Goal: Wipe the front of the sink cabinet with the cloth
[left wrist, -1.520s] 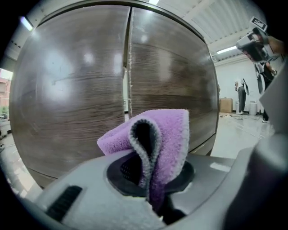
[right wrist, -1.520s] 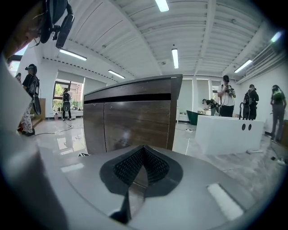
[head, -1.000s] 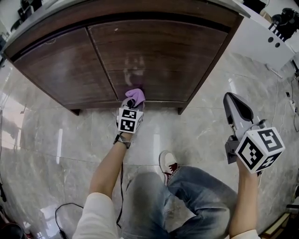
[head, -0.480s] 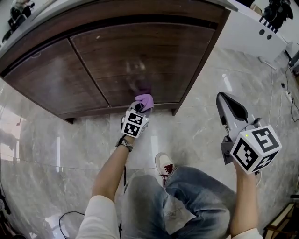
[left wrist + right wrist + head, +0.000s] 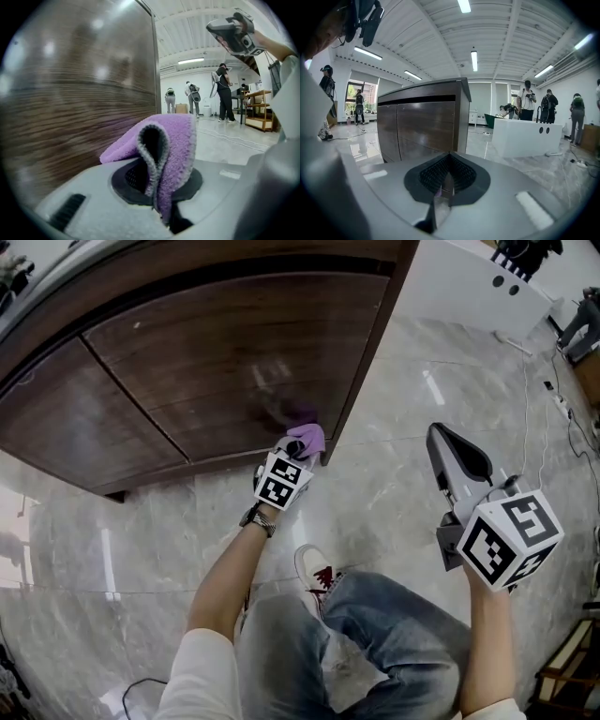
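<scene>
Folded purple cloth sticks out of the left gripper, its long axis running toward 1 o'clock in the head view. It is up against the sink cabinet front at the lower right corner. The jaws are clamped on the cloth's lower fold. At 4 o'clock, well apart, the right gripper has its jaws pressed together, nothing between them.

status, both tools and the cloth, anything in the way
Left tool shut on purple cloth, at lower right corner of cabinet front. Right tool shut, empty, off to the side. Nothing in the way.
</scene>
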Demonstrator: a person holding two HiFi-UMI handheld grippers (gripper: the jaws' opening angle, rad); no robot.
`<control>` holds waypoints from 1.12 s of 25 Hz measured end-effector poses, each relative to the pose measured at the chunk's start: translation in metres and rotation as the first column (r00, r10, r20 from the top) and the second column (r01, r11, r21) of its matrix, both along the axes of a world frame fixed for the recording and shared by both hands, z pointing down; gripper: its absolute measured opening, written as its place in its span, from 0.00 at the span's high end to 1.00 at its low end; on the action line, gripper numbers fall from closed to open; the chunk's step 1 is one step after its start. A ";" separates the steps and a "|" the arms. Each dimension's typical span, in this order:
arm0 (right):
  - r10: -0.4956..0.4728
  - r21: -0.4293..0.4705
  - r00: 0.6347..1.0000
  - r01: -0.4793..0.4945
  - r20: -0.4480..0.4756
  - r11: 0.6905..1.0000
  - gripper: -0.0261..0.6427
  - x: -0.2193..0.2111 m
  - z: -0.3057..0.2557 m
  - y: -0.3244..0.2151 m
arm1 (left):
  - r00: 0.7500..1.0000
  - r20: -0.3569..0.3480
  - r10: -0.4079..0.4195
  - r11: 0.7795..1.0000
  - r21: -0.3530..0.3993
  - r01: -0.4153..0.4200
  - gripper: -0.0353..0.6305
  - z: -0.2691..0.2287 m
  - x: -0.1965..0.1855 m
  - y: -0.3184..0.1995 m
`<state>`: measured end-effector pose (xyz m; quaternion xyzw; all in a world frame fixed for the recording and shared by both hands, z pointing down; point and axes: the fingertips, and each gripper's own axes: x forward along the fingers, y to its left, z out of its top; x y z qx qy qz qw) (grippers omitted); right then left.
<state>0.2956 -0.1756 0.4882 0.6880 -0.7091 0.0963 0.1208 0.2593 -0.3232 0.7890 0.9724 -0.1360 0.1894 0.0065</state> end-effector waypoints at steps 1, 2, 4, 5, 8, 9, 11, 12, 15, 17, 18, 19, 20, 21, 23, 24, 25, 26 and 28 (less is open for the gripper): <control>0.004 -0.004 1.000 -0.004 -0.001 1.000 0.95 0.002 0.002 0.001 | 1.000 0.000 0.018 1.000 0.003 -0.018 0.87 -0.001 0.008 0.003; 0.008 -0.009 1.000 -0.008 -0.004 1.000 0.95 0.005 0.003 0.003 | 0.999 0.001 0.033 0.999 0.006 -0.033 0.87 -0.001 0.015 0.006; 0.017 -0.014 1.000 -0.017 -0.008 1.000 0.95 0.009 0.006 0.004 | 0.998 0.005 0.058 0.998 0.007 -0.058 0.87 -0.001 0.030 0.011; 0.022 -0.015 1.000 -0.022 -0.008 1.000 0.95 0.011 0.007 0.005 | 0.998 0.008 0.070 0.998 0.006 -0.070 0.87 -0.001 0.037 0.014; 0.025 -0.017 1.000 -0.025 -0.005 1.000 0.95 0.011 0.009 0.006 | 0.993 0.012 0.116 0.993 -0.001 -0.116 0.87 0.001 0.059 0.026; 0.022 -0.014 1.000 -0.022 -0.007 1.000 0.95 0.009 0.007 0.006 | 0.991 0.007 0.133 0.991 0.001 -0.133 0.87 -0.003 0.066 0.030; 0.015 -0.001 0.999 -0.015 -0.035 1.000 0.95 0.004 0.000 0.003 | 0.987 -0.022 0.160 0.987 0.015 -0.160 0.87 -0.018 0.077 0.037; 0.010 0.006 0.998 -0.010 -0.057 1.000 0.95 0.000 -0.004 0.000 | 0.984 -0.045 0.171 0.985 0.024 -0.170 0.87 -0.029 0.081 0.042; -0.013 0.018 0.996 0.015 -0.093 1.000 0.95 -0.015 -0.011 -0.009 | 0.975 -0.104 0.195 0.980 0.066 -0.189 0.87 -0.065 0.078 0.053; -0.028 0.027 0.996 0.030 -0.087 0.999 0.95 -0.025 -0.016 -0.017 | 0.973 -0.124 0.194 0.978 0.101 -0.183 0.87 -0.091 0.064 0.050; -0.033 0.032 0.996 0.036 -0.079 0.999 0.95 -0.030 -0.019 -0.020 | 0.972 -0.135 0.191 0.978 0.115 -0.176 0.87 -0.105 0.054 0.048; -0.039 0.038 0.996 0.042 -0.075 0.998 0.95 -0.035 -0.023 -0.024 | 0.972 -0.147 0.183 0.978 0.130 -0.164 0.87 -0.120 0.042 0.046; -0.047 0.046 0.996 0.051 -0.081 0.998 0.95 -0.042 -0.028 -0.029 | 0.973 -0.158 0.169 0.978 0.148 -0.146 0.87 -0.135 0.028 0.042; -0.059 0.055 0.993 0.065 -0.099 0.996 0.95 -0.050 -0.033 -0.035 | 0.975 -0.167 0.148 0.978 0.169 -0.120 0.87 -0.150 0.011 0.037; -0.093 0.068 0.986 0.103 -0.142 0.992 0.95 -0.070 -0.040 -0.047 | 0.978 -0.183 0.098 0.977 0.202 -0.060 0.87 -0.177 -0.026 0.031; -0.113 0.069 0.982 0.125 -0.151 0.990 0.95 -0.081 -0.042 -0.052 | 0.979 -0.188 0.073 0.977 0.212 -0.032 0.87 -0.188 -0.046 0.030; -0.137 0.070 0.979 0.148 -0.151 0.986 0.95 -0.093 -0.044 -0.056 | 0.981 -0.188 0.047 0.975 0.221 -0.004 0.87 -0.197 -0.065 0.030; -0.164 0.073 0.976 0.176 -0.144 0.982 0.95 -0.106 -0.046 -0.060 | 0.983 -0.182 0.018 0.973 0.229 0.025 0.87 -0.205 -0.086 0.030; -0.227 0.083 0.965 0.239 -0.127 0.968 0.95 -0.134 -0.049 -0.070 | 0.985 -0.164 -0.053 0.965 0.246 0.093 0.87 -0.218 -0.129 0.026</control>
